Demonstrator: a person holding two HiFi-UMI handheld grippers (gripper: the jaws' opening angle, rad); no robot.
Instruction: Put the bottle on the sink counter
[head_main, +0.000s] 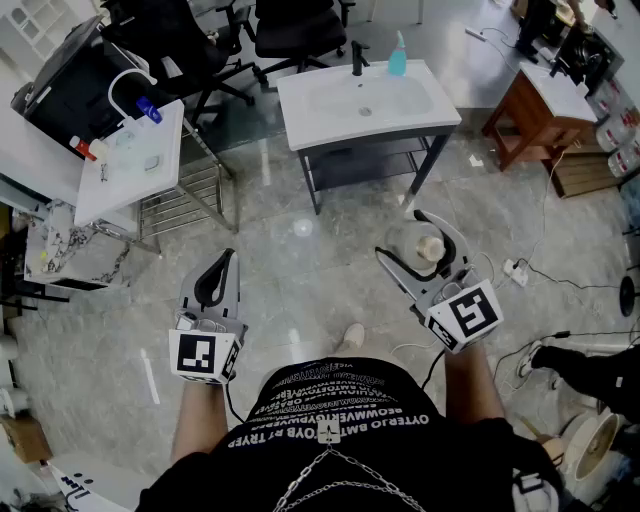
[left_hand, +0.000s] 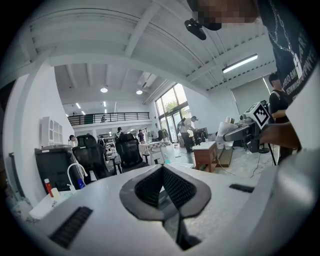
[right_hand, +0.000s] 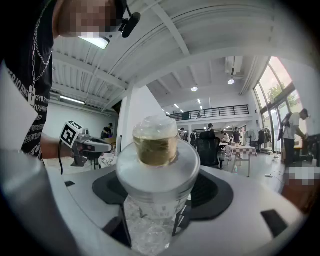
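Note:
My right gripper (head_main: 402, 236) is shut on a clear bottle (head_main: 428, 247) with a tan stopper, held upright over the tiled floor. In the right gripper view the bottle (right_hand: 156, 160) fills the space between the wide-set jaws of that gripper (right_hand: 156, 202). The white sink counter (head_main: 330, 108) with its black faucet (head_main: 357, 57) stands ahead, a good way beyond the bottle. My left gripper (head_main: 224, 264) hangs at the lower left, shut and empty; in the left gripper view its pads (left_hand: 172, 186) meet at the tip.
A blue bottle (head_main: 397, 56) stands by the faucet. A second white sink unit (head_main: 128, 158) with small bottles is at the left, office chairs (head_main: 295, 30) behind. A wooden cabinet (head_main: 528, 108) stands at the right. Cables and a power strip (head_main: 515, 270) lie on the floor.

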